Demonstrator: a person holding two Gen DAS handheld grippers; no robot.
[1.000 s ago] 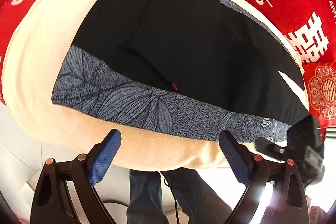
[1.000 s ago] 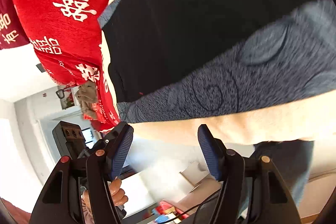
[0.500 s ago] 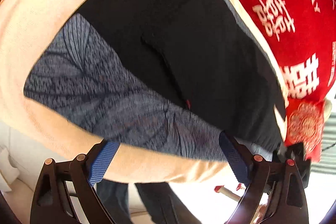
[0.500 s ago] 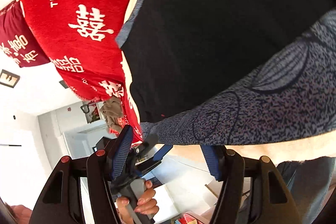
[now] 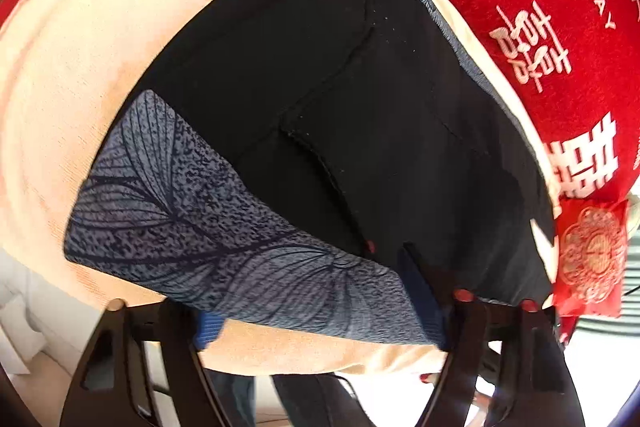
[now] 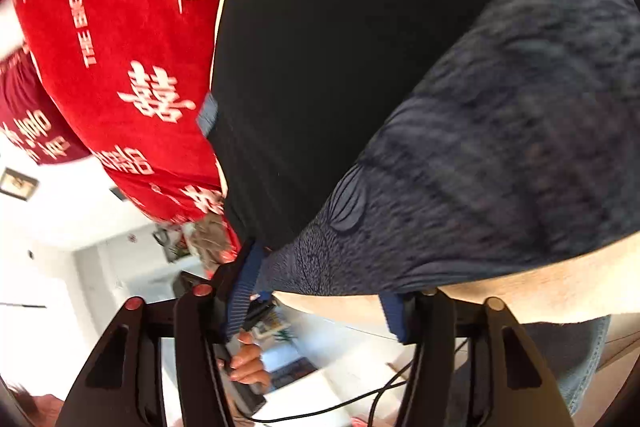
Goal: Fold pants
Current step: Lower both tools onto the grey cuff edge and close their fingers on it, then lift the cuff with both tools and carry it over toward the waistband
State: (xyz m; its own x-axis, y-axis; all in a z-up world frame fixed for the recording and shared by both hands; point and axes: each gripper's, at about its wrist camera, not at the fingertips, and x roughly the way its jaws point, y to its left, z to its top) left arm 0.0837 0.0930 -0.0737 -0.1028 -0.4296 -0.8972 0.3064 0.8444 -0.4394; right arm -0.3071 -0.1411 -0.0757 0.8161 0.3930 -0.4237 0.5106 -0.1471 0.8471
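While both jaw pairs are closing, the black pants lie flat on a cream cushion. Left hand-held gripper and right hand-held gripper each straddle the grey patterned waistband at 6 o'clock, not yet clenched.

Black gripper frames, ribbed blue fingers, red screw caps, blue jeans

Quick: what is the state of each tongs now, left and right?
Left tongs: closing around the blue patterned band of the black fabric pants.
Right tongs: closing around the same band.
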